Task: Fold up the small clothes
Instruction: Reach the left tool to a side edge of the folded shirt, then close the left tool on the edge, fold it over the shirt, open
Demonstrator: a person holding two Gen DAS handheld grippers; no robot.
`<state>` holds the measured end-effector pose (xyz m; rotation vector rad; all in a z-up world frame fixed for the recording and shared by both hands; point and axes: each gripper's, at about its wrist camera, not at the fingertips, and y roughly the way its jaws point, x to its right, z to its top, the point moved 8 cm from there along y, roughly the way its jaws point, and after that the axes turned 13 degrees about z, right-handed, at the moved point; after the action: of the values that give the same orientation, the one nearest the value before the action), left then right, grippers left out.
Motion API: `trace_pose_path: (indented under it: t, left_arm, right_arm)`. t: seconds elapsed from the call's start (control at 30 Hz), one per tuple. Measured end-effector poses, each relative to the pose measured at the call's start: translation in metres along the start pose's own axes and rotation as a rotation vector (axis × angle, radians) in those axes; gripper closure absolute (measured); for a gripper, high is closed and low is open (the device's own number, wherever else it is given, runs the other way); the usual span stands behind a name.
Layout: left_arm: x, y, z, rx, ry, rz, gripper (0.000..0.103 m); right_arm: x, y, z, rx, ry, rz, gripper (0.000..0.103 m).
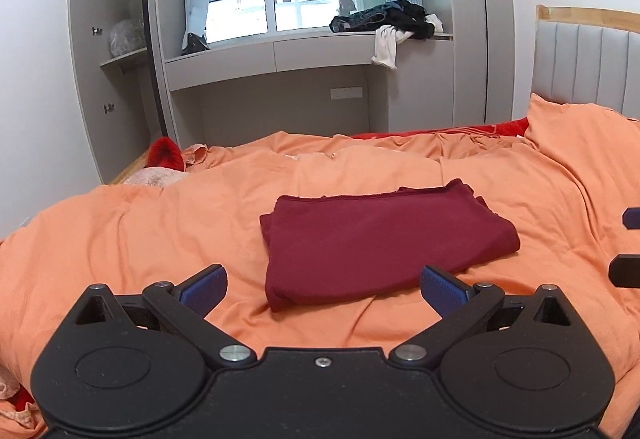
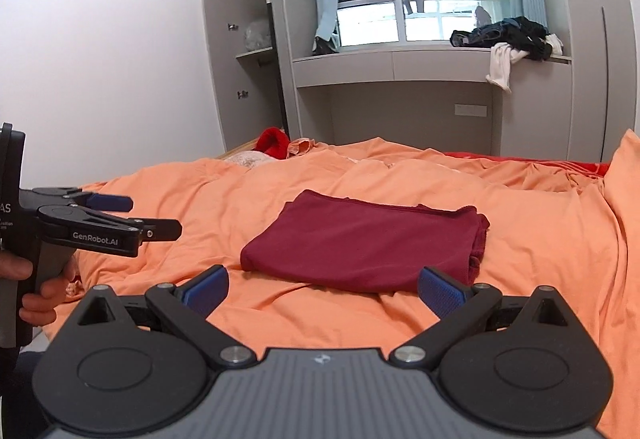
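Here both grippers, left gripper (image 1: 322,285) and right gripper (image 2: 322,285), gape empty; folded maroon garment (image 1: 380,235) hides its layers.

Folded dark-red knit garment (image 1: 384,239) lying flat on the orange duvet-covered bed (image 1: 160,231).

The soft maroon cloth is folded into a thick, roughly rectangular stack of several layers, edges slightly uneven, with loose layered ends bunched at its right side and a smooth folded edge at the left; it rests mid-bed, touched by nothing.

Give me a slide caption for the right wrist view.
Right gripper open above a folded maroon garment on the orange duvet, left gripper alongside.
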<state>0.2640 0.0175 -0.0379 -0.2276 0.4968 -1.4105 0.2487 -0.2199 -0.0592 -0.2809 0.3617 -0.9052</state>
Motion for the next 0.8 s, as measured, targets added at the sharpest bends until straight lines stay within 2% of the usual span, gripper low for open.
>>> trace_pose_path:
  t: [0.1,0.2,0.23,0.33,0.37,0.4,0.47,0.5,0.63,0.8]
  left_arm:
    - [-0.006,0.015,-0.006,-0.026,-0.043,-0.052,0.000]
    - [-0.019,0.050,-0.014,-0.062,-0.112,-0.089,0.001]
    - [-0.028,0.068,-0.018,-0.093,-0.158,-0.118,0.001]
    - [-0.046,0.126,-0.029,-0.203,-0.306,-0.263,0.001]
    - [-0.051,0.148,-0.033,-0.248,-0.338,-0.286,0.001]
    - [-0.057,0.176,-0.039,-0.301,-0.364,-0.291,0.001]
    - [-0.069,0.220,-0.048,-0.363,-0.417,-0.258,0.001]
    - [-0.072,0.239,-0.050,-0.384,-0.443,-0.267,0.001]
    - [-0.073,0.306,-0.052,-0.462,-0.562,-0.362,0.001]
    - [-0.051,0.371,-0.052,-0.533,-0.621,-0.438,0.001]
  right_arm:
    - [-0.001,0.004,0.004,0.007,-0.014,-0.010,0.000]
    - [0.006,0.012,0.008,0.009,-0.019,-0.035,0.000]
    - [0.009,0.013,0.009,0.013,-0.018,-0.039,0.000]
    - [0.019,0.020,0.006,0.016,0.000,-0.034,0.000]
    - [0.023,0.022,0.004,0.014,0.006,-0.031,0.000]
    - [0.027,0.025,0.001,0.011,0.011,-0.032,0.000]
    - [0.035,0.031,-0.003,0.004,0.017,-0.042,0.000]
    - [0.039,0.035,-0.005,0.003,0.021,-0.047,0.000]
    - [0.055,0.047,-0.009,0.009,0.050,-0.044,0.000]
    - [0.074,0.066,-0.014,-0.009,0.082,-0.057,0.000]
